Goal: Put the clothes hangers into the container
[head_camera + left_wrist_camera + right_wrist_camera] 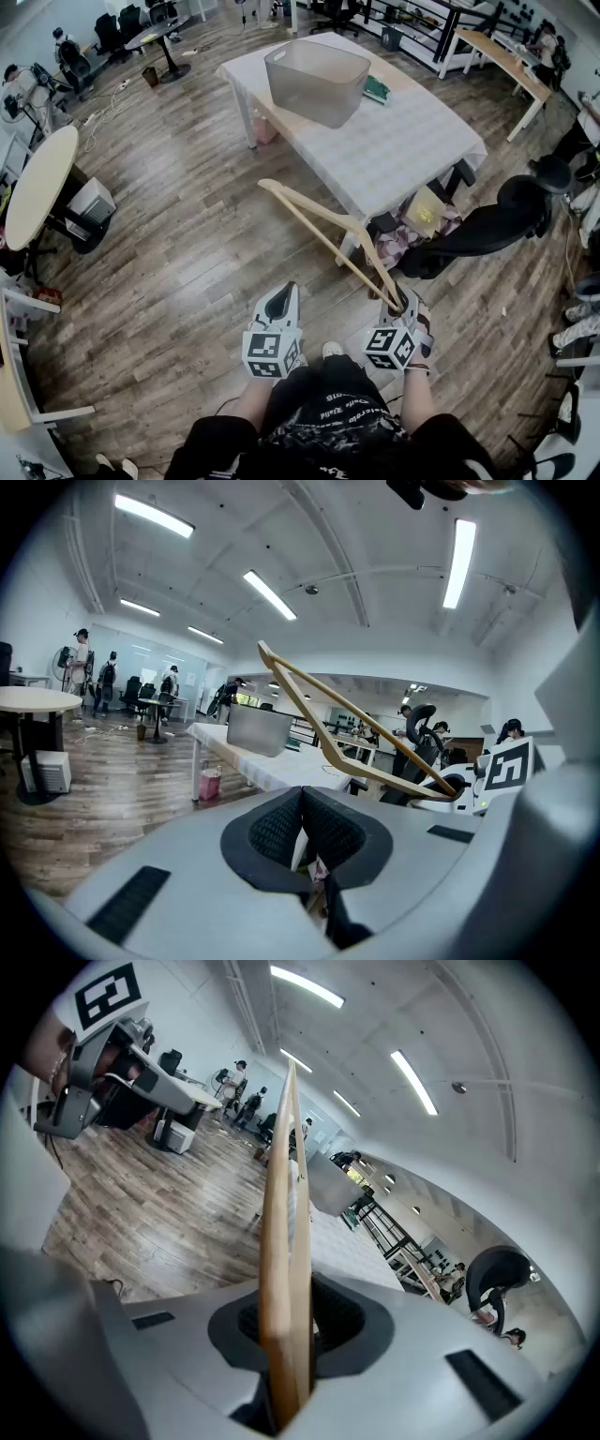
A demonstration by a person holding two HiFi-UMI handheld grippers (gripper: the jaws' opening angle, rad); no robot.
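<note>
A wooden clothes hanger (pixel 323 230) slants up and to the left from my right gripper (pixel 401 302), which is shut on its lower end. In the right gripper view the hanger (pixel 284 1241) stands edge-on between the pads. My left gripper (pixel 281 298) is beside it, shut with nothing in it; its pads (pixel 281 827) meet in the left gripper view, where the hanger (pixel 323 731) crosses ahead. The container, a translucent grey bin (pixel 317 80), stands on the white table (pixel 403 141) well ahead of both grippers, and its grey side (pixel 258 729) faces the left gripper.
A green item (pixel 377 89) lies on the table beside the bin. A black office chair (pixel 487 225) and a bag of things (pixel 422 214) sit at the table's near right corner. A round table (pixel 37 183) stands at the left. Wooden floor lies between me and the table.
</note>
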